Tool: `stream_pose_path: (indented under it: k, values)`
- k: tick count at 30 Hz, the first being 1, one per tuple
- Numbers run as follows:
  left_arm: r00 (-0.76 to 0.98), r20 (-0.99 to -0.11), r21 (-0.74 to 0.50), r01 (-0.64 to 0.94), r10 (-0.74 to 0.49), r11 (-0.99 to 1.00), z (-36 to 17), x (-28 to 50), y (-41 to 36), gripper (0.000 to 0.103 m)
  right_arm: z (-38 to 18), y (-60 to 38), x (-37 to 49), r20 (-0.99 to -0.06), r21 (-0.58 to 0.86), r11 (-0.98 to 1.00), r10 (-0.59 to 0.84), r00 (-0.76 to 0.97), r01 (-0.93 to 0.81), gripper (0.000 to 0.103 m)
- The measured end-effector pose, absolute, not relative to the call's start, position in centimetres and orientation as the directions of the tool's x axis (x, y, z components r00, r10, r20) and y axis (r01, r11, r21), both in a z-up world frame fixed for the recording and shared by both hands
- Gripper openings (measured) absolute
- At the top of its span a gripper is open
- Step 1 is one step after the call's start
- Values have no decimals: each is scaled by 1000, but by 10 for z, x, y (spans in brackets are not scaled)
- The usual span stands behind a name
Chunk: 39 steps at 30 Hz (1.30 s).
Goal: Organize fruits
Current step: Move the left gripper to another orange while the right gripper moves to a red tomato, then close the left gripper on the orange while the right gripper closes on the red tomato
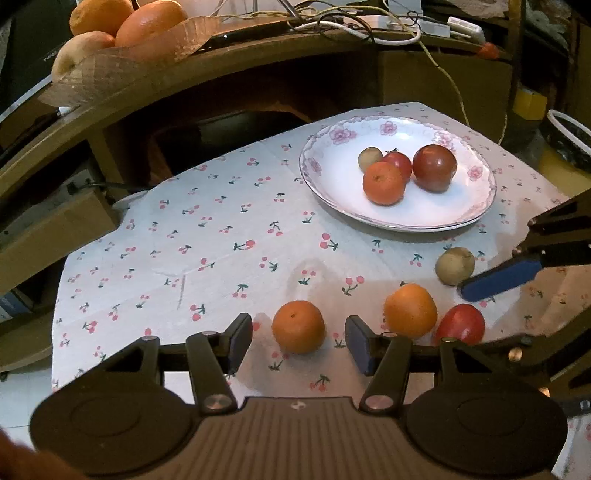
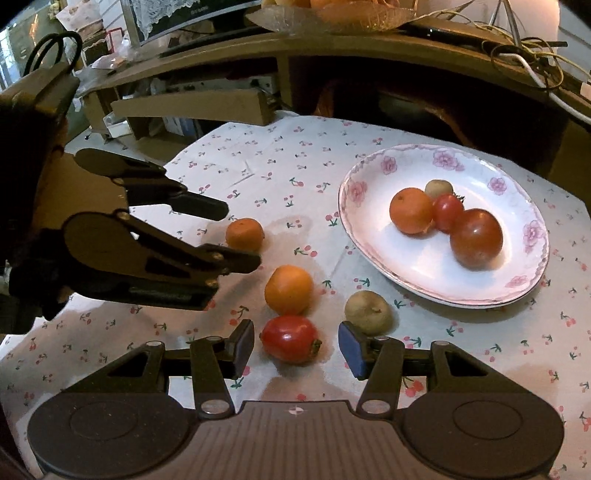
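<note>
A floral white plate [image 1: 332,184] [image 2: 517,177] holds an orange, two red tomatoes and a small greenish fruit. Loose on the cherry-print cloth lie a small orange [image 1: 298,326] [image 2: 244,233], a larger orange [image 1: 410,310] [image 2: 289,289], a red tomato [image 1: 460,325] [image 2: 290,339] and a greenish-brown fruit [image 1: 455,266] [image 2: 368,311]. My left gripper [image 1: 298,343] is open, its fingers on either side of the small orange. My right gripper [image 2: 296,347] is open, its fingers on either side of the red tomato.
A wooden desk [image 1: 258,55] curves behind the table, with a bowl of large fruit [image 1: 122,33], cables and a power strip [image 1: 388,26]. A cardboard box [image 2: 192,107] stands at the back left. The cloth's edges drop off at left and front.
</note>
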<state>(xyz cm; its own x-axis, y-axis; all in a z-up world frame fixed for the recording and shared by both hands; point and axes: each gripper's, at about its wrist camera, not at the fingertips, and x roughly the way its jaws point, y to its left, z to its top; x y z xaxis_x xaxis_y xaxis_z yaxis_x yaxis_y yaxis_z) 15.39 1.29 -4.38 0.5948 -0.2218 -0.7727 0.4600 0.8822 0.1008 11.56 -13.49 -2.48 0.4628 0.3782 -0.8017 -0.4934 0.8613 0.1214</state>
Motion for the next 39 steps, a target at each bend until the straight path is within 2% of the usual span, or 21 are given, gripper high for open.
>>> stream_pose_path:
  k: [5, 7, 8, 21, 27, 31, 34, 39]
  values:
    - [603, -766, 105, 461, -224, 881, -45, 152, 10, 48, -28, -131, 114, -805, 104, 853, 374, 460, -511, 50]
    - [599, -768, 104, 467, -228, 878, -44, 151, 9, 40, -28, -132, 115, -807, 112, 853, 377, 455, -509, 35]
    - [598, -769, 109, 469, -225, 877, -44, 150, 9, 35, -28, -133, 116, -808, 119, 855, 379, 452, -504, 35]
    - [553, -799, 87, 494, -235, 865, -25, 98, 7, 35, -18, -150, 90, -816, 99, 870, 349, 461, -483, 35]
    - [510, -827, 84, 529, -237, 844, -37, 67, -7, 36, -24, -149, 75, -829, 71, 868, 325, 455, -491, 35]
    - [516, -821, 84, 532, -244, 843, -38, 69, -8, 37, -24, -148, 72, -832, 56, 867, 315, 457, -496, 40]
    - [513, -823, 83, 534, -245, 841, -39, 72, -7, 42, -26, -154, 69, -826, 63, 879, 312, 469, -473, 48]
    - [519, -819, 88, 533, -243, 842, -39, 72, -5, 49, -27, -153, 74, -818, 66, 878, 320, 478, -474, 51]
